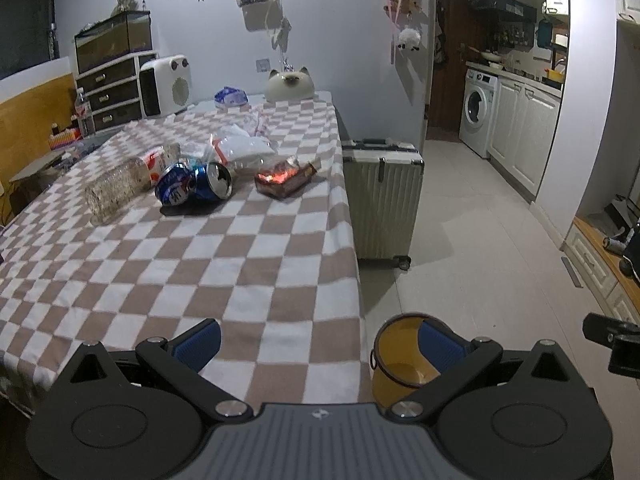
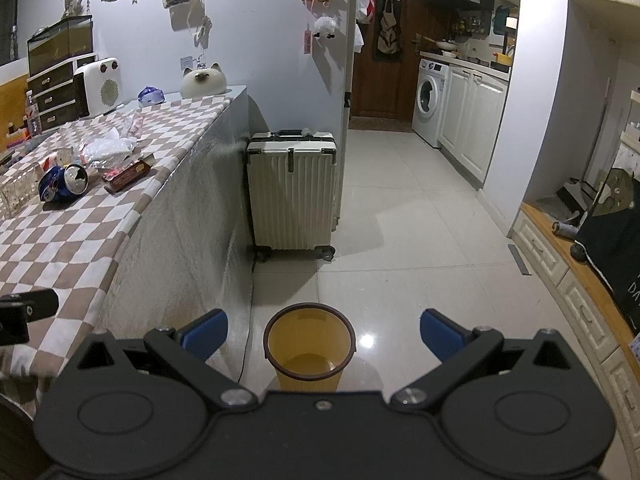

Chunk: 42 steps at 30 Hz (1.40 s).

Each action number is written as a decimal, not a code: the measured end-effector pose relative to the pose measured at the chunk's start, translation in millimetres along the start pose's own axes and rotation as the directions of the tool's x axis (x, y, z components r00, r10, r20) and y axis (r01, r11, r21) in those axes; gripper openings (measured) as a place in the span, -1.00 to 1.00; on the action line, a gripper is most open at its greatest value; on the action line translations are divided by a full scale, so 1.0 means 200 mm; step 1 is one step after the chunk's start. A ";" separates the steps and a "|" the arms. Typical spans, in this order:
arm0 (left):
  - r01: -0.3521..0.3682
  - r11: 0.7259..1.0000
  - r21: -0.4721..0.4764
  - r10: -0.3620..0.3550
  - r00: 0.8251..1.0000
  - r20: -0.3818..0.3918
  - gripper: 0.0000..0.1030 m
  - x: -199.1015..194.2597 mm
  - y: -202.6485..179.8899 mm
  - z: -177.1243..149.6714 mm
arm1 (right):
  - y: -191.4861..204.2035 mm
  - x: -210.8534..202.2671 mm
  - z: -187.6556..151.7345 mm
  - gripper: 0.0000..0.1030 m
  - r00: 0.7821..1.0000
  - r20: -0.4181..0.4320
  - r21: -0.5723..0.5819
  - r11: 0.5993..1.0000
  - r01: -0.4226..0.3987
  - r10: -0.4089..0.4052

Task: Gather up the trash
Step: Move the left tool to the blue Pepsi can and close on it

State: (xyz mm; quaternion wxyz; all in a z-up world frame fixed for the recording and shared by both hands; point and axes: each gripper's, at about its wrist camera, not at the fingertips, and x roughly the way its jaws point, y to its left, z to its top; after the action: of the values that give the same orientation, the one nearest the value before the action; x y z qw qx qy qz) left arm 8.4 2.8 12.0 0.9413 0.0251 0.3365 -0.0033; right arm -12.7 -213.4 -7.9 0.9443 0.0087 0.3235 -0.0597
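Note:
Trash lies on the checkered tablecloth [image 1: 180,264]: a crushed blue can [image 1: 194,187], a clear plastic bottle [image 1: 124,184] on its side, a brown snack box [image 1: 286,179] and crumpled clear wrappers [image 1: 244,146]. The same can [image 2: 63,184] and box [image 2: 128,176] show at the left of the right wrist view. A yellow bin [image 2: 309,344] stands on the floor beside the table, directly under my right gripper [image 2: 323,334], which is open and holds nothing. My left gripper [image 1: 318,346] hovers open over the table's near right edge, with the bin [image 1: 400,360] partly behind its right finger.
A cream suitcase [image 2: 292,192] stands on the floor against the table's far end. A cat-shaped lamp [image 1: 290,85], a white heater [image 1: 166,84], drawers [image 1: 114,94] and a water bottle [image 1: 85,114] line the table's back. White tiled floor [image 2: 400,240] leads toward a washing machine [image 2: 430,100].

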 end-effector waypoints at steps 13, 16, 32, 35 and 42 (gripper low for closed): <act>-0.093 0.995 -0.038 0.097 0.989 0.109 1.00 0.15 0.23 0.25 | 0.05 0.11 0.12 1.00 0.998 0.043 0.005 0.999 -0.037 0.037; -0.110 0.993 -0.045 0.115 0.985 0.131 1.00 0.19 0.31 0.30 | 0.08 0.14 0.17 1.00 0.997 0.060 0.004 0.999 -0.050 0.049; -0.148 0.988 0.048 0.139 0.979 0.150 1.00 0.59 0.68 0.64 | 0.39 0.36 0.56 1.00 0.964 0.168 -0.025 0.979 -0.202 0.204; -0.121 0.991 0.049 0.114 0.986 0.122 1.00 0.70 0.76 0.69 | 0.46 0.44 0.63 1.00 0.949 0.190 -0.024 0.967 -0.254 0.254; -0.003 1.000 0.030 0.004 1.000 -0.007 1.00 0.95 0.86 0.78 | 0.62 0.68 0.81 1.00 0.916 0.202 0.034 0.933 -0.359 0.346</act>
State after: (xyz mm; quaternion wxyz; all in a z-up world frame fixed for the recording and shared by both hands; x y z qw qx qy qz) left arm 257.9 169.0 18.9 0.9396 0.0398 0.3400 -0.0066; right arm 207.1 -114.4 34.7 0.9655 0.0942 0.2212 0.0996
